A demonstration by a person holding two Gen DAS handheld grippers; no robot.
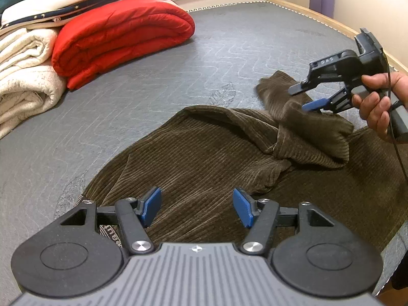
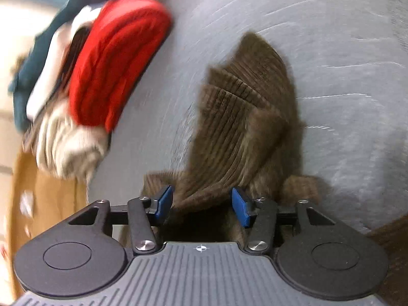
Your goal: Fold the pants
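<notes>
Grey quilted mattress (image 1: 229, 51) carries brown corduroy pants (image 1: 204, 153), one leg bunched at two o'clock; folding barely begun. Left tongs (image 1: 197, 206) and right tongs (image 2: 201, 205) both apart, gripping nothing.

The grey mattress (image 1: 216, 51) lay bare beyond and left of the pants (image 1: 204, 153), giving open passage there. Folded bedding blocked the far left: a red quilt (image 1: 122, 35) and white blankets (image 1: 25, 76). To the right, a raised pant leg (image 1: 306, 127) and the right gripper (image 1: 303, 99) stood in the way.
</notes>
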